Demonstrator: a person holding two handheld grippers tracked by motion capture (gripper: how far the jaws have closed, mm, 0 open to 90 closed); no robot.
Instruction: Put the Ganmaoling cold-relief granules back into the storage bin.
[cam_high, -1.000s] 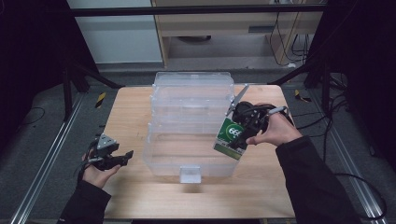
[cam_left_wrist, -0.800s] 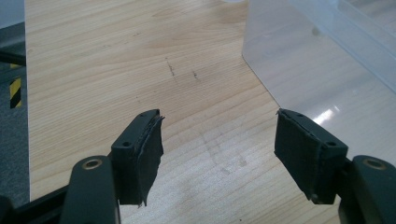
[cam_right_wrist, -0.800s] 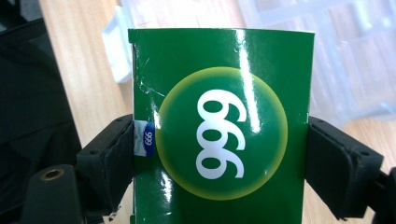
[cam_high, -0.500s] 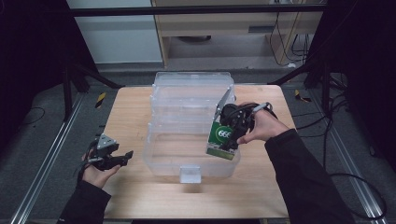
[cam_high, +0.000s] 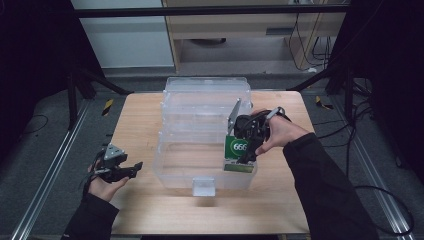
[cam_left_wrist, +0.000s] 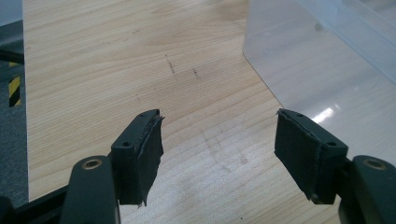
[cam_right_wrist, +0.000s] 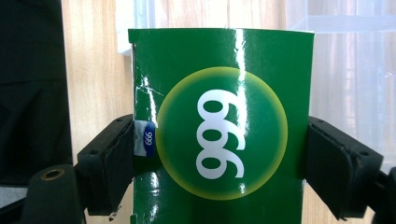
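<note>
Bench (cam_high: 145, 125) of light wood, one, carrying one clear plastic storage bin (cam_high: 205, 130) with its clear lid tilted open at the far side and one latch tab (cam_high: 203, 185) at the near wall. One green box (cam_high: 239, 153) printed with white "999" in a yellow-edged circle, held upright at the bin's near right corner, against or just over the wall; cannot tell if its bottom is inside the bin.

Two grippers, one per hand. Right gripper (cam_high: 248, 150) points down over the bin's right side, jaws clamped on the box. In the right gripper view the green box (cam_right_wrist: 219, 126) sits between the two black pads, left pad pressed on the box edge beside one small blue-and-white "999" tab (cam_right_wrist: 144, 136), right pad against the other edge; clear bin wall and wood behind it.

Left gripper (cam_high: 131, 169) sits low at the bench's near left edge, well apart from the box and just left of the bin, holding nothing. In the left gripper view its two jaws stand wide apart over bare wood, with the clear bin's corner (cam_left_wrist: 317, 60) at upper right and one yellow-black striped marker (cam_left_wrist: 14, 91) on the grey floor at far left.

Two dark sleeves enter from the bottom of the high view. One wooden cabinet (cam_high: 240, 30) stands beyond the bench; cables (cam_high: 305, 35) hang at its right.
</note>
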